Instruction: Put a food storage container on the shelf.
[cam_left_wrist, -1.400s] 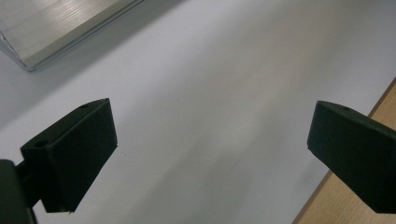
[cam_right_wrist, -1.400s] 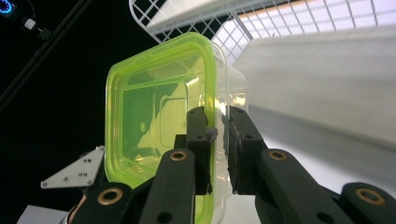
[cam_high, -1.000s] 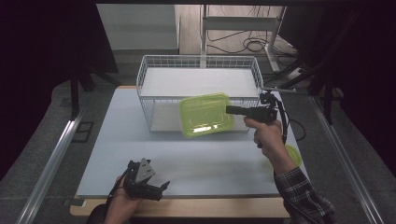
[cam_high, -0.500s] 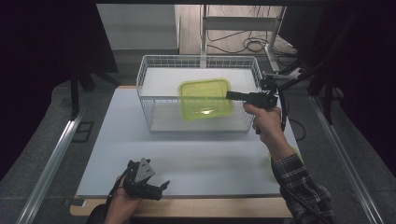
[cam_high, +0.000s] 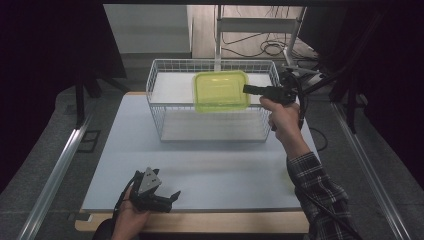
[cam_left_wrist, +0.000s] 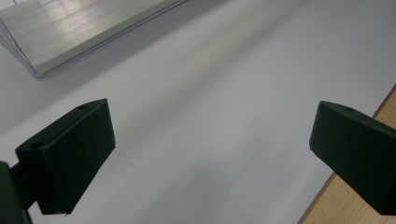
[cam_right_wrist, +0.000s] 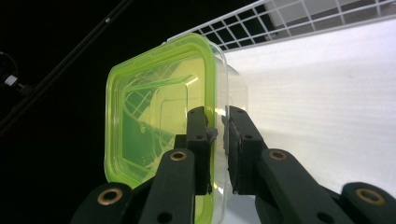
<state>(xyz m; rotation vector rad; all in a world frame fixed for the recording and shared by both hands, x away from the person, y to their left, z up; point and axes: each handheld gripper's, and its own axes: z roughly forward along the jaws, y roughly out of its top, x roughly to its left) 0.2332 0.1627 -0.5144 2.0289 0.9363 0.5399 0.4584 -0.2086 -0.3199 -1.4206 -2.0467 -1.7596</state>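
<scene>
A square container with a yellow-green lid (cam_high: 220, 91) hangs in the air over the white wire basket (cam_high: 160, 116), held level by its right edge. My right gripper (cam_high: 247, 89) is shut on that edge; in the right gripper view both black jaws pinch the container's rim (cam_right_wrist: 217, 135), lid (cam_right_wrist: 154, 116) to the left and clear tub to the right. My left gripper (cam_high: 174, 196) rests low at the table's near edge with its fingers (cam_left_wrist: 70, 154) spread wide and only bare white tabletop between them.
The white table (cam_high: 220, 170) has a wooden front edge (cam_left_wrist: 359, 205). A metal rail (cam_left_wrist: 84, 28) lies beyond the left gripper. Cables and a metal frame (cam_high: 260, 30) stand behind the basket. Dark curtains flank both sides.
My right gripper has carried the container up and away from me, from in front of the basket to above it, and levelled it. The left gripper has stayed put.
</scene>
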